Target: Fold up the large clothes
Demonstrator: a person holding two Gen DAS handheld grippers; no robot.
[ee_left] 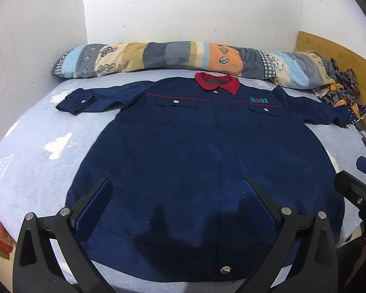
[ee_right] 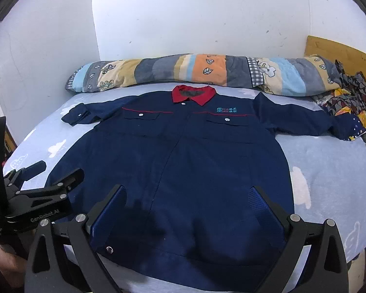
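Observation:
A navy work jacket [ee_left: 195,151] with a red collar [ee_left: 217,81] lies flat and face up on the bed, sleeves spread to both sides; it also shows in the right wrist view [ee_right: 183,161]. My left gripper [ee_left: 177,185] is open and empty above the jacket's lower hem. My right gripper [ee_right: 188,193] is open and empty above the hem too, a little to the right. The left gripper's body shows at the left of the right wrist view [ee_right: 36,202]. The right gripper's body shows at the right edge of the left wrist view [ee_left: 356,193].
The bed has a light blue cloud-print sheet [ee_left: 48,134]. A rolled striped quilt [ee_left: 183,57] lies along the far wall. A patterned cloth pile [ee_left: 339,92] sits at the far right by a wooden headboard [ee_left: 329,48], touching the jacket's right sleeve.

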